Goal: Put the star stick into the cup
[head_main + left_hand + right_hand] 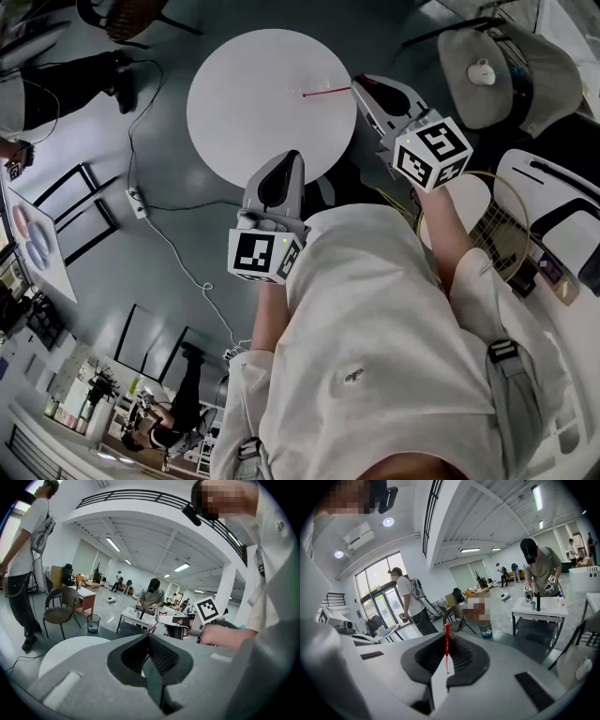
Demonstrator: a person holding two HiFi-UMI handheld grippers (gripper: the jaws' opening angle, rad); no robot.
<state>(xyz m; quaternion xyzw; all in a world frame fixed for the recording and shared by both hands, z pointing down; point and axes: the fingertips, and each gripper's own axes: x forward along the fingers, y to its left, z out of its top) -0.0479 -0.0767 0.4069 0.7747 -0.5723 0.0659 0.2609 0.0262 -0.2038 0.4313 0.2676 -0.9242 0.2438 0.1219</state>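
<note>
A thin red star stick pokes out leftward over the round white table; my right gripper is shut on its end. Seen from the right gripper view, the stick stands upright, clamped between the closed jaws of the right gripper. My left gripper hovers at the table's near edge, jaws together with nothing between them. In the left gripper view the left gripper points toward the right gripper and the red stick. No cup shows in any view.
A cable and a power strip lie on the grey floor left of the table. A padded chair and a racket sit at the right. A person stands beside a wicker chair; another works at a small table.
</note>
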